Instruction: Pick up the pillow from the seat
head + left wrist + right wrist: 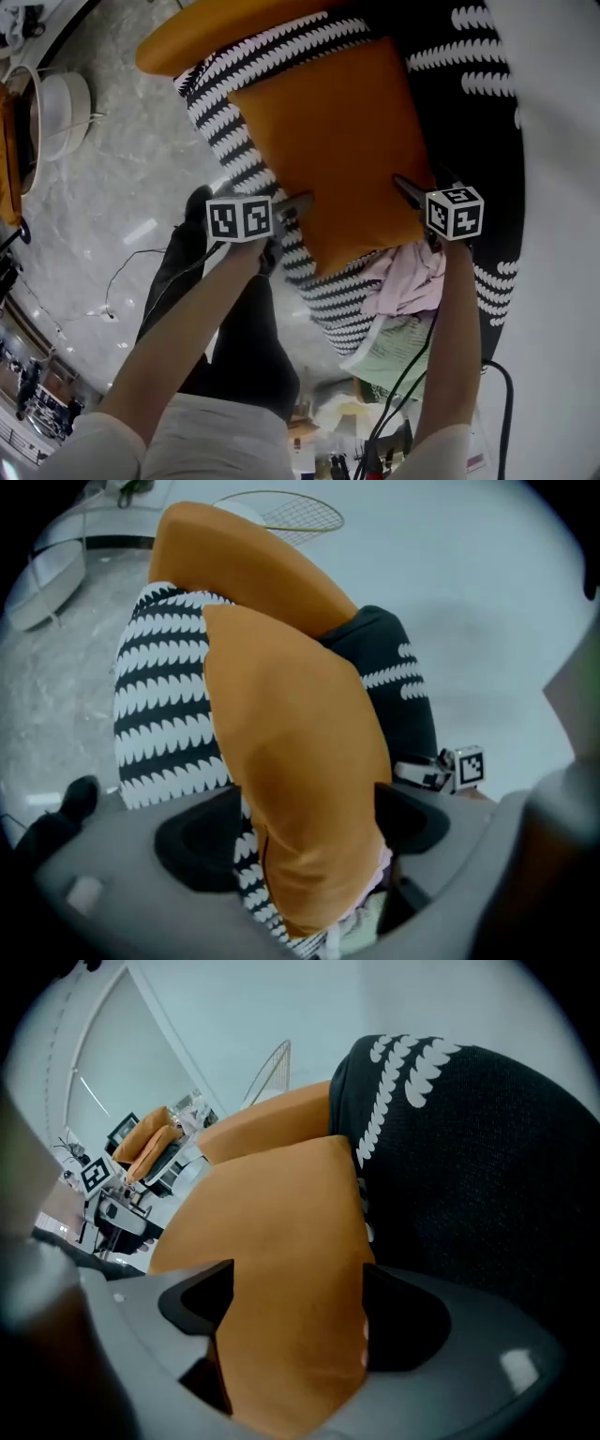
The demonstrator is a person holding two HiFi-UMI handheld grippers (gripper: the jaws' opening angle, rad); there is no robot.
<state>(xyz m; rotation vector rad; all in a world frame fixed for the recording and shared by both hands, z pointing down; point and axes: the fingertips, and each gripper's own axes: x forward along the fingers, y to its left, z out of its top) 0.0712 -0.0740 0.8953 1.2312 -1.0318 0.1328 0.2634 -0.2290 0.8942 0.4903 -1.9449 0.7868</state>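
**On the seat (pixel 225 131): pillow (pixel 328 150) straddled**

On the patterned seat, the orange pillow lay with its long axis pointing away from you. Your left hand-held gripper (pixel 305 832) and right hand-held gripper (pixel 298 1307) were spread wide, each straddling its near edge.

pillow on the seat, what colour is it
The pillow is plain orange, with no pattern; the head view shows it best.

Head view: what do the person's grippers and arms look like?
The left gripper and right gripper each carry a white cube with black square markers, and dark grey jaws. Short white sleeves; forearms bare. Black cables trail beside the right forearm.
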